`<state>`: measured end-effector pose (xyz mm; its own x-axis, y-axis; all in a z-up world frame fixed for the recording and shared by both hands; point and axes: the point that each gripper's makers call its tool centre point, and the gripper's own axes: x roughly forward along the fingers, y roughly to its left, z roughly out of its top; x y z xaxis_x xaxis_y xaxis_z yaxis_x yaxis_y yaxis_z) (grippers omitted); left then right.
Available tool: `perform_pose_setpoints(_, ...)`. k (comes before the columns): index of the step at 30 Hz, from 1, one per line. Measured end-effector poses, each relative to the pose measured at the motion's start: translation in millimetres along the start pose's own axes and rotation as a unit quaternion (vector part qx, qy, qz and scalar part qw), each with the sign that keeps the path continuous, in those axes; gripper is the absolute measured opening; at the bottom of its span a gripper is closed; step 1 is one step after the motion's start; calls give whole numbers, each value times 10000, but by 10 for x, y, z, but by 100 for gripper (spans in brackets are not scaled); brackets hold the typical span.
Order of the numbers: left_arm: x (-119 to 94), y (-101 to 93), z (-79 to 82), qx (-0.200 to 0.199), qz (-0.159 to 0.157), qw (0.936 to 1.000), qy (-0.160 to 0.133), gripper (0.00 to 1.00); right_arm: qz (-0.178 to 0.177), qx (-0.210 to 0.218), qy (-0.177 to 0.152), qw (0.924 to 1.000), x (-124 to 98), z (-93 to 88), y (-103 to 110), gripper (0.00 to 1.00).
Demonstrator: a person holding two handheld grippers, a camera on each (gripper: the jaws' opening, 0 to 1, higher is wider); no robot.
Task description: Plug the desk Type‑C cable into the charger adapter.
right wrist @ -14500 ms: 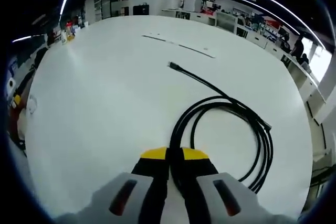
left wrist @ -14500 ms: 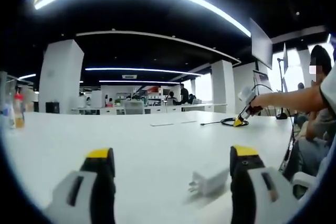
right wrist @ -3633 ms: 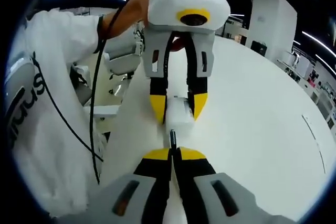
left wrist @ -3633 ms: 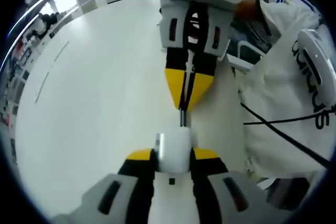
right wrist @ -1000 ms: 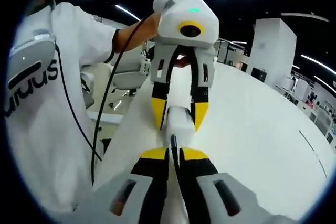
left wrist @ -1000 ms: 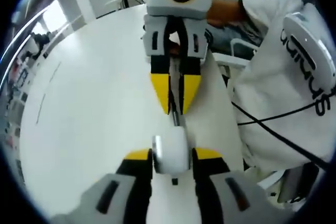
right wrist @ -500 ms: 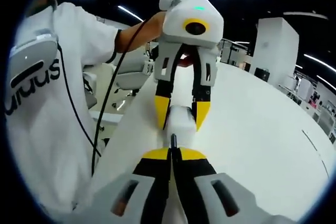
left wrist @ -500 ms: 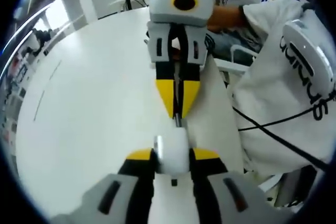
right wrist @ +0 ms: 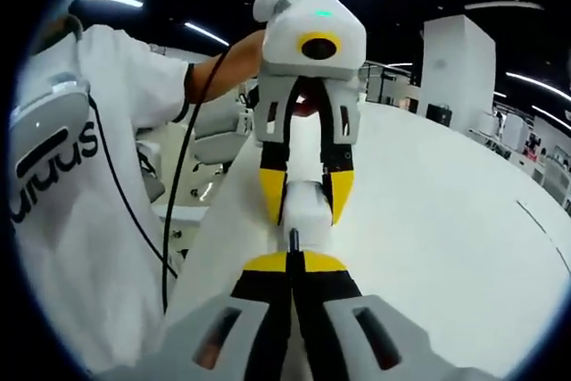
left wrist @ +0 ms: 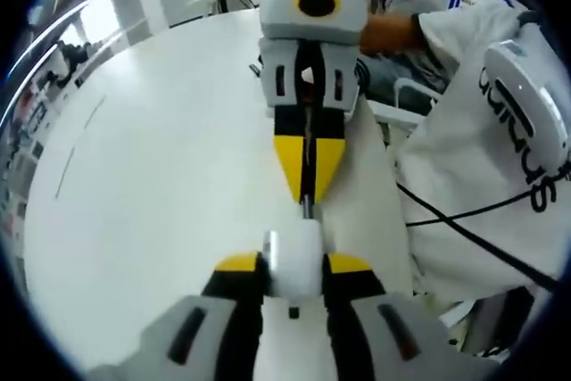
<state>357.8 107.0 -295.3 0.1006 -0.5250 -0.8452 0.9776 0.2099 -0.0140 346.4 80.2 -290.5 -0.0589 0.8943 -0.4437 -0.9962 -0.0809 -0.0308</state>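
The charger adapter (left wrist: 293, 261), a small white block, sits between the two yellow-tipped jaws of the left gripper (left wrist: 293, 263), which is closed on its sides and holds it above the white table (left wrist: 152, 176). In the right gripper view the same adapter (right wrist: 305, 207) is seen from the other side, clamped between the left gripper's (right wrist: 306, 195) yellow tips.

The plug of the Type-C cable (right wrist: 293, 240) stands out a little from the right gripper (right wrist: 293, 261), whose jaws are pressed together on it. The plug tip reaches the face of the adapter; whether it is already inside the port I cannot tell. In the left gripper view the right gripper (left wrist: 308, 186) points straight at the adapter, with the dark cable (left wrist: 308, 167) running along the line between its jaws.

Beside the table edge stands the person in a white shirt (left wrist: 482, 176), and a thin black cord (right wrist: 174, 194) hangs from the hand (right wrist: 259, 46) holding the left gripper.
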Motion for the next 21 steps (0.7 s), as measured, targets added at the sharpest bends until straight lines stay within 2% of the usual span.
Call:
perform_pose_setpoints(9, 12, 11, -7, -105, 88, 9999, 8, 23, -28, -62, 113, 9999, 23, 13, -25, 0)
perform_pose_setpoints(15, 24, 14, -5, -169, 67, 9998, 31, 23, -44, 66, 94, 9999, 25, 23, -33, 0)
perform_pose_setpoints(16, 27, 20, -2, -277, 72, 9996, 0, 23, -74, 119, 89, 9999, 36, 38, -36, 0)
perform_pose_setpoints(19, 29, 21, -9, -246, 63, 9997, 7, 23, -66, -4, 160, 9998, 28, 46, -40, 0)
perform_pose_setpoints(21, 34, 14, -13, -231, 70, 9997, 38, 23, -54, 88, 200, 9997, 35, 44, -39, 0)
